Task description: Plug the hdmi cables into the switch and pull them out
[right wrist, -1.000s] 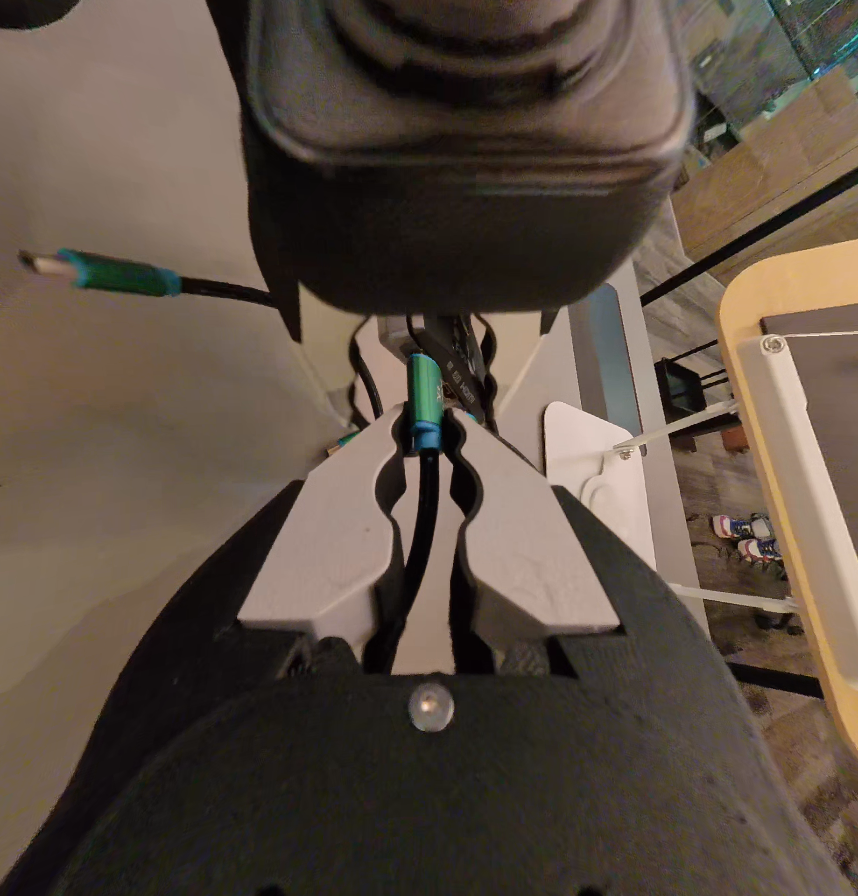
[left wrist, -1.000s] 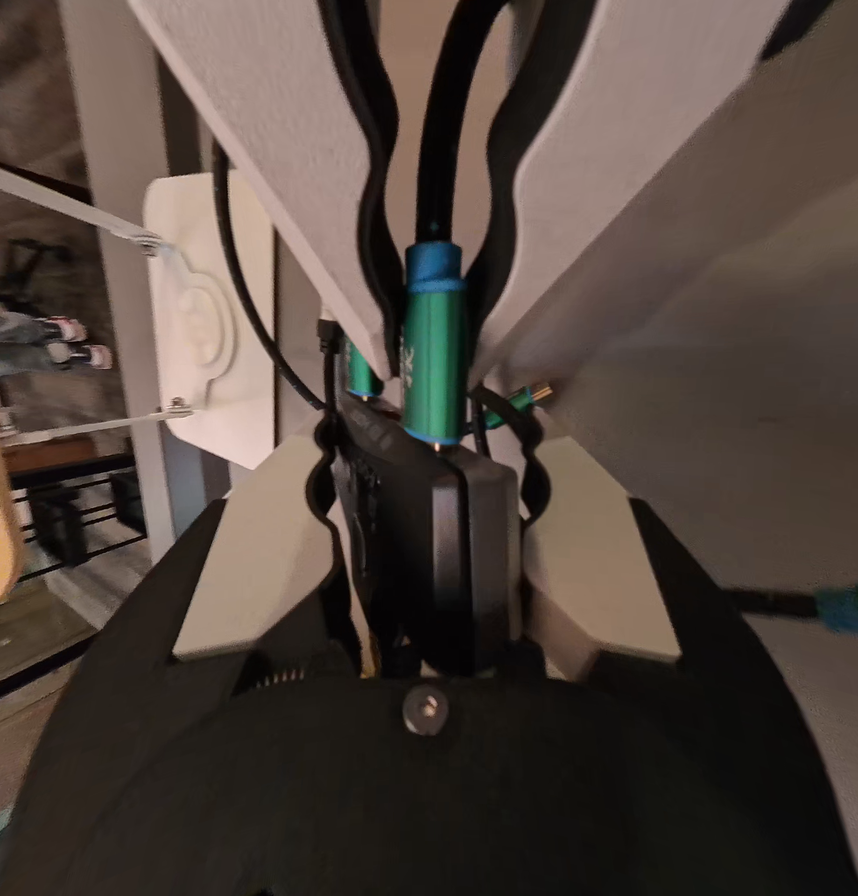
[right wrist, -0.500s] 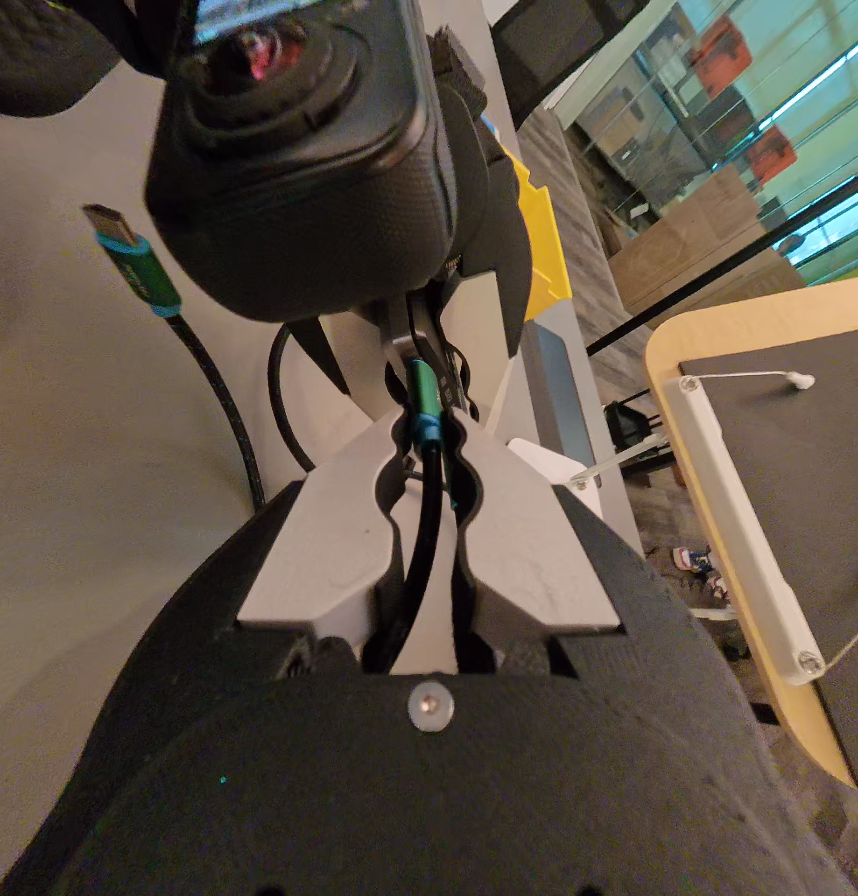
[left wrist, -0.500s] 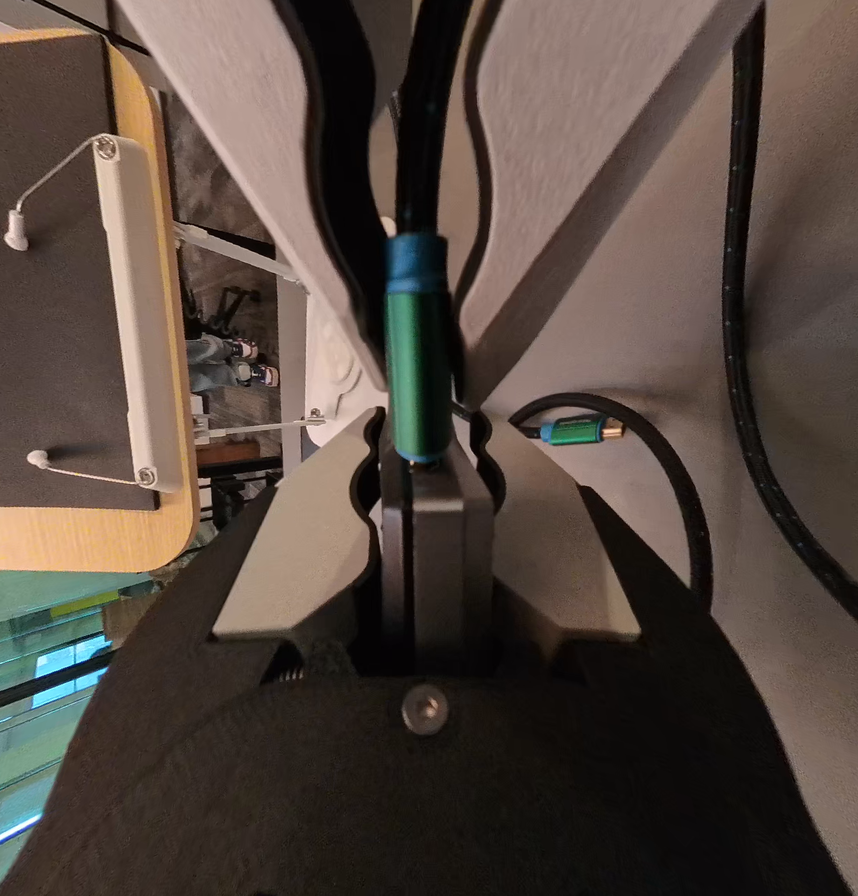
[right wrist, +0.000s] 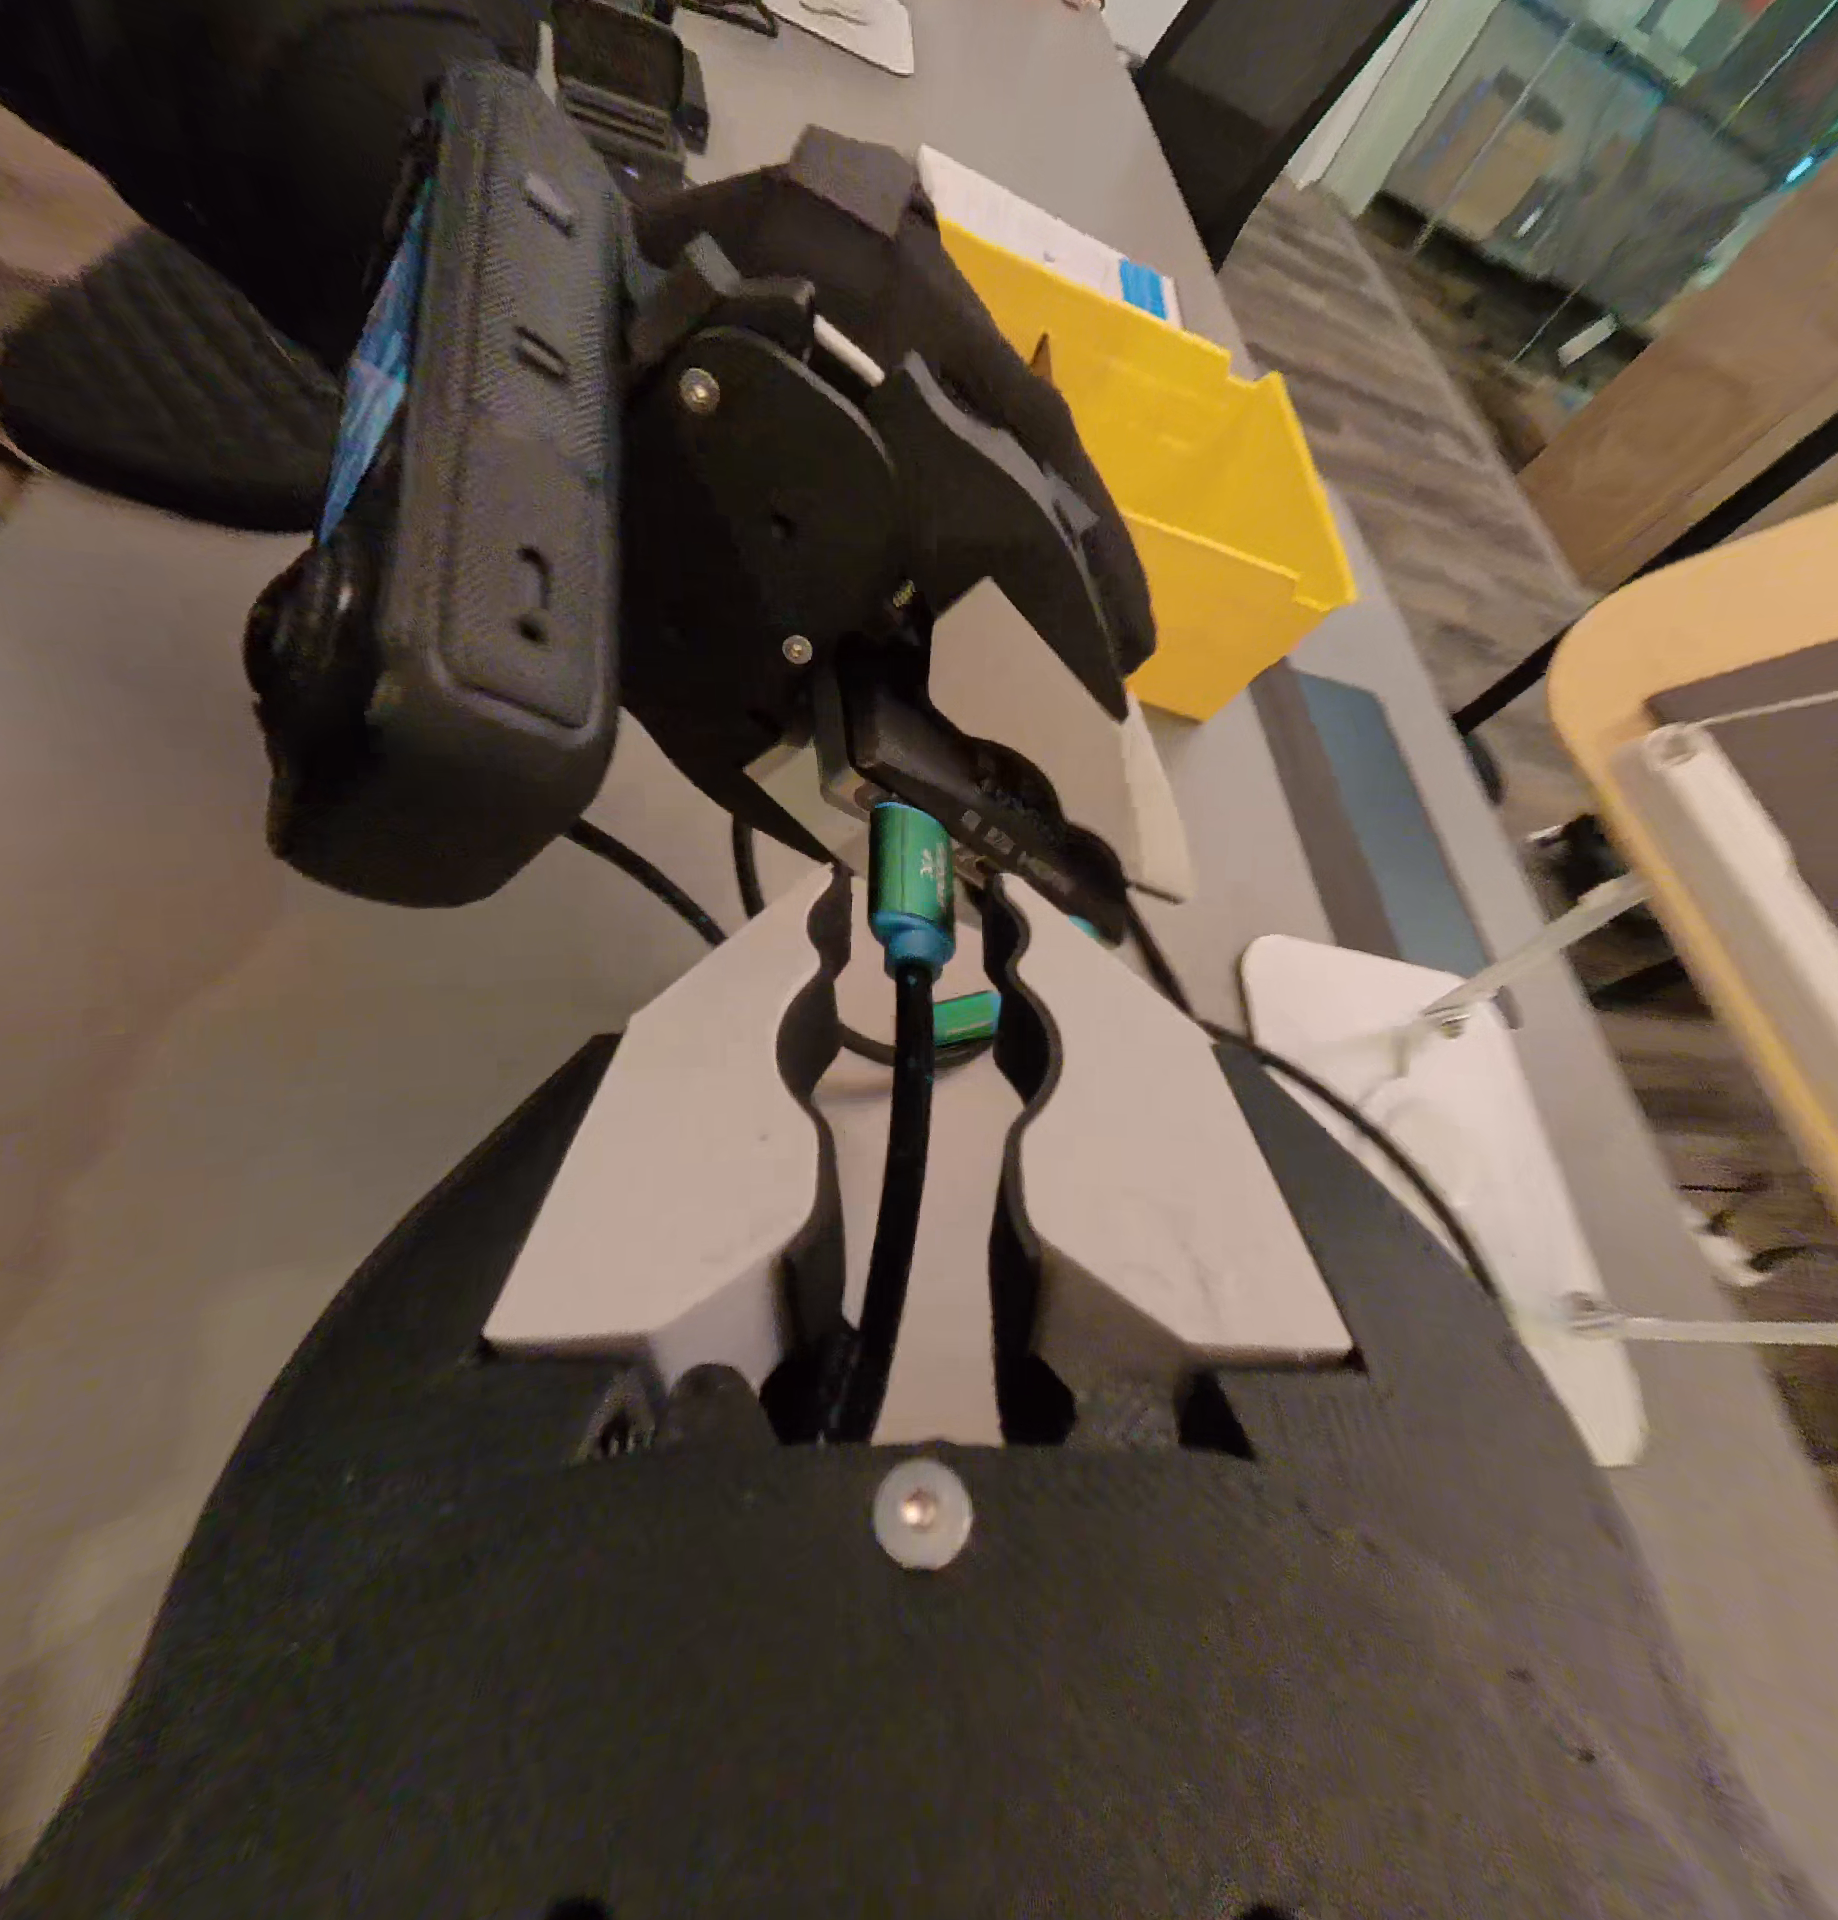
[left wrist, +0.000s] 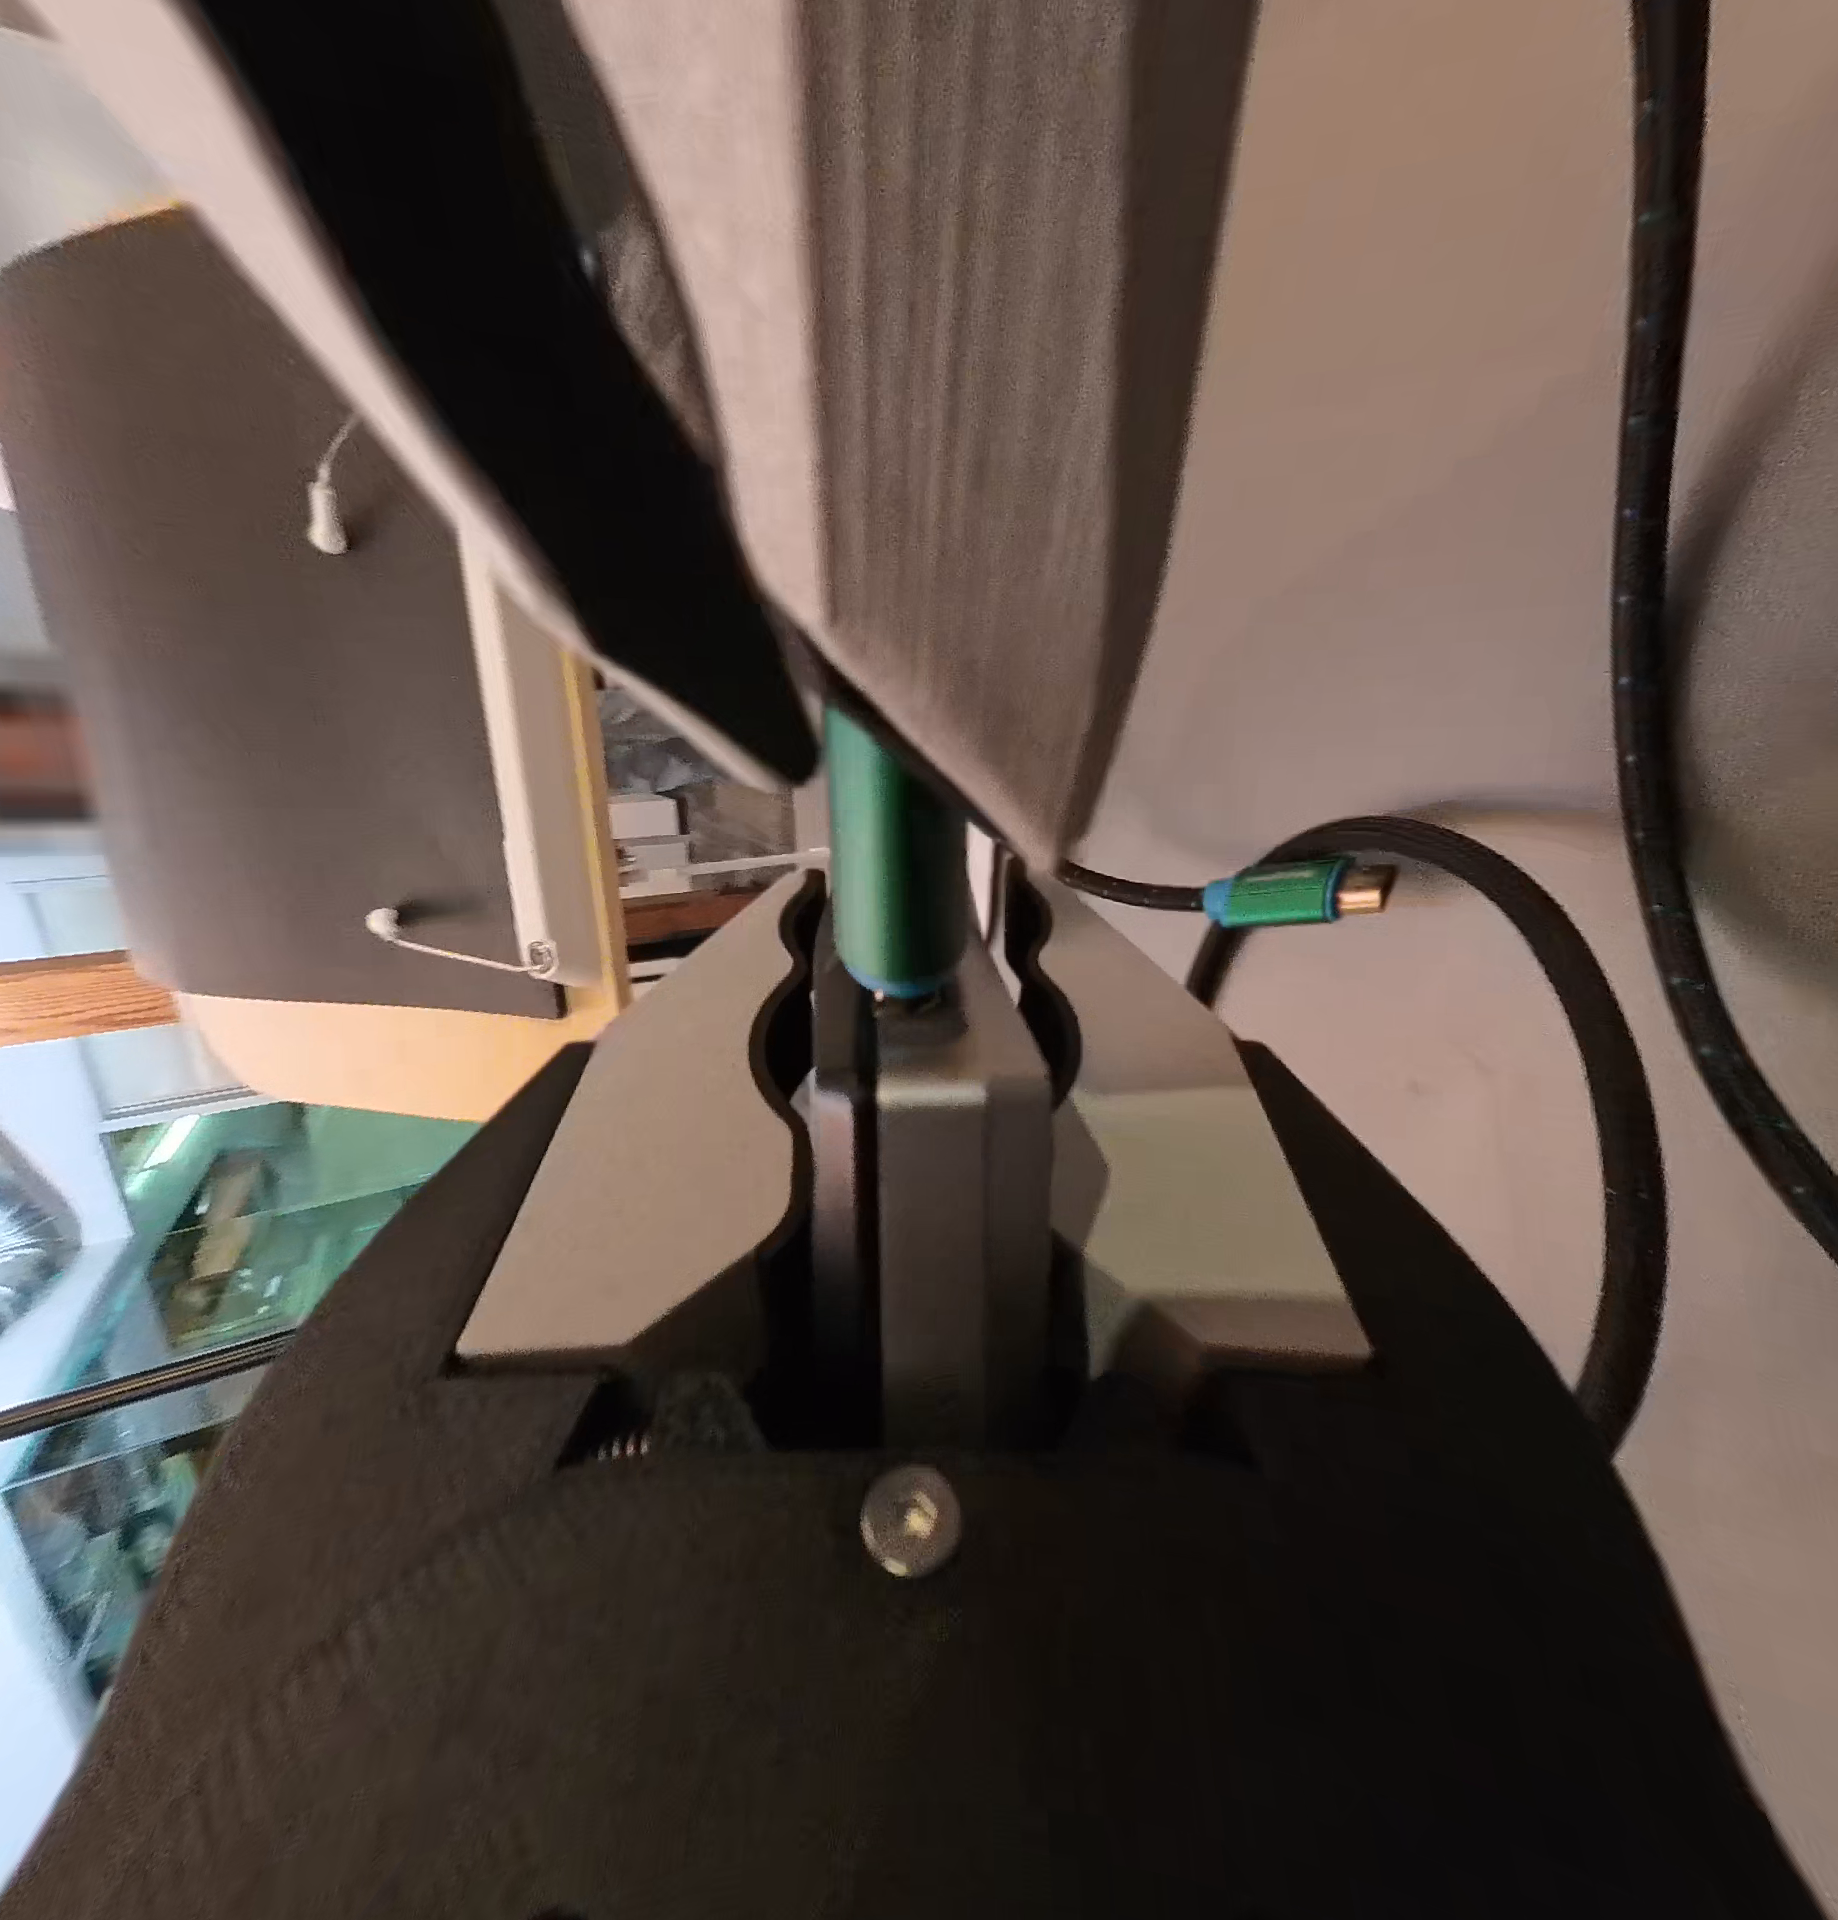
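grey table, yellow bin, glass-walled room

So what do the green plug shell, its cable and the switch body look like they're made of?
Plug shell: probably anodised metal, given its even satin green sheen, with a duller blue collar behind, perhaps rubber or plastic. Cable: braided fabric sleeve, black with blue flecks in the weave. Switch: smooth matte dark grey with a seam down the casing; metal or plastic, I cannot tell which.
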A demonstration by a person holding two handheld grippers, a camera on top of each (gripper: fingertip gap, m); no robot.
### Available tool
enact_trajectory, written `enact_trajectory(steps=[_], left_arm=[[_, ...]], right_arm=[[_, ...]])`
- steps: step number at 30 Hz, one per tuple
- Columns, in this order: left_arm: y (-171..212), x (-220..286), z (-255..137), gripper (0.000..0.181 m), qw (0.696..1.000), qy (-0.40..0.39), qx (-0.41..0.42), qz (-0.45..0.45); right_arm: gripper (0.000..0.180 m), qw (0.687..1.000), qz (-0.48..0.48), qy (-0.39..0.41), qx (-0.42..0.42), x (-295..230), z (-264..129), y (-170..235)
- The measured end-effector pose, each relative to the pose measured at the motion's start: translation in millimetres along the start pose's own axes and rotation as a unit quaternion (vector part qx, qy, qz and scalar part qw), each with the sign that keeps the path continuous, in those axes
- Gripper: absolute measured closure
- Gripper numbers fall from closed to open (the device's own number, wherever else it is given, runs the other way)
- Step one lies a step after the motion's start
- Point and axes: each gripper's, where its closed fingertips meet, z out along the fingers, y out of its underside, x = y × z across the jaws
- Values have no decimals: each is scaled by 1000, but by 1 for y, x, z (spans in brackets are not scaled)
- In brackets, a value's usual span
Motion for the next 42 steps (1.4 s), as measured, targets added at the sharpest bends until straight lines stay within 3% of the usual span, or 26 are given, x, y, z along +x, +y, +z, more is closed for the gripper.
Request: enact_trajectory(steps=[7, 22, 27, 42], left_arm=[[0, -12, -3, 147, 999, -45, 6, 4], [-10, -27, -8, 148, 995, -98, 23, 14], [-11, -31, -10, 147, 994, -109, 27, 9], [2, -19, -5, 147, 997, -79, 11, -6]], right_arm=[[161, 987, 136, -46, 67, 0, 1, -5], [159, 944, 258, -118, 166, -6, 3, -14], [159, 934, 271, -123, 198, -5, 1, -18], [160, 958, 226, -50, 166, -1, 6, -16]])
